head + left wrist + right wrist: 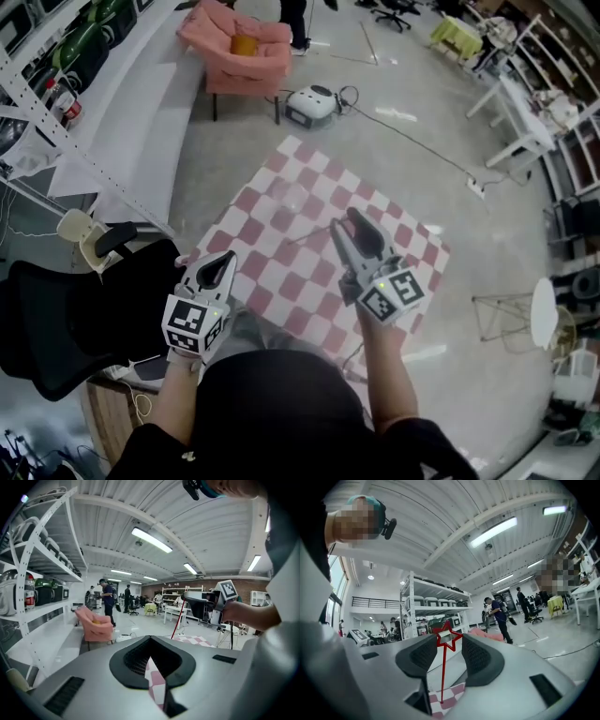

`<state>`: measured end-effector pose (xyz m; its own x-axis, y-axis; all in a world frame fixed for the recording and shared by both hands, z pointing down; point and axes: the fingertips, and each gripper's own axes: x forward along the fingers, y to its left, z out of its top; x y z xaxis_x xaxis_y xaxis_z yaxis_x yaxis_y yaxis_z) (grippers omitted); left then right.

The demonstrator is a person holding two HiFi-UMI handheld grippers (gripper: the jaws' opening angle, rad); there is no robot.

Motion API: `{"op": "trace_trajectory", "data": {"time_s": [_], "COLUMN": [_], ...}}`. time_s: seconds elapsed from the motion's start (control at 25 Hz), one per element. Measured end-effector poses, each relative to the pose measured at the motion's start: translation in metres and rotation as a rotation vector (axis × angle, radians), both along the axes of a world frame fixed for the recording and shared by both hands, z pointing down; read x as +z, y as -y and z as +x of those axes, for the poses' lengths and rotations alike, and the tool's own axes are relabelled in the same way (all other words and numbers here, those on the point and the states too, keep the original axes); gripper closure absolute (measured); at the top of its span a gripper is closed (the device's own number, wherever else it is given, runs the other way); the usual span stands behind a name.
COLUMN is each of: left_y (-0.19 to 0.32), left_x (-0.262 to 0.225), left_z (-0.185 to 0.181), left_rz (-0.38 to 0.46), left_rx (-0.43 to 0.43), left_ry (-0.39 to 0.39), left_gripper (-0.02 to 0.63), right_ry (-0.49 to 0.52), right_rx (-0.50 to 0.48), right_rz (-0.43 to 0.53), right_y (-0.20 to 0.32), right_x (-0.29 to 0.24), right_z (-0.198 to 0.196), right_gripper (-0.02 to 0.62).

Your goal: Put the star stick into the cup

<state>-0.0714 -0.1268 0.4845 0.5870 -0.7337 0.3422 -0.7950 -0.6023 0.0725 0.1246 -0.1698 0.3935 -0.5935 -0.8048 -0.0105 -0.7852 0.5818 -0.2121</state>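
Floor: grey concrete, pink-white checkered mat.
Right gripper: extended toward 12 o'clock, fingers clamping thin red star stick by its head.
Left gripper: 8 o'clock, fingers pressed together, empty.

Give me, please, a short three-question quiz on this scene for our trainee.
1. True or false: the left gripper holds the star stick.
2. The mat on the floor below the grippers is: A) plain blue, B) pink-and-white checked, C) green striped.
3. Fill in: the star at the stick's tip is coloured ____.

Key: 1 false, the right gripper holds it; 2 B; 3 red.
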Motion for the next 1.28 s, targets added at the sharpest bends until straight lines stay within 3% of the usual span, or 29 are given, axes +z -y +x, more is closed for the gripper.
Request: {"op": "trace_trajectory", "data": {"time_s": [0.48,1.0,1.16,1.28], "left_y": [0.042,0.097,0.112,0.121], "left_x": [0.025,0.055,0.063,0.072], "left_z": [0.0,-0.041,-0.052,-0.059], "left_rz": [-0.074,-0.126,-0.143,-0.163], "left_rx": [0.135,0.136,0.127,0.123], "left_ry": [-0.008,0.011,0.024,0.038], "left_gripper": [0.566,0.566,0.566,0.566], "right_ry": [-0.024,-0.052,-0.159,-0.182], "right_rx": [0.177,0.203,0.206,0.186], "right_rz": [-0.016,-0.107,-0.16,-0.199], "right_y": [0.062,0.158,0.172,0.179], "right_x": [0.02,0.094,0.135,0.158], "right_z": [0.016,-0.013,-0.018,-0.025], "right_gripper": [0.419,0.419,0.419,0.419]}}
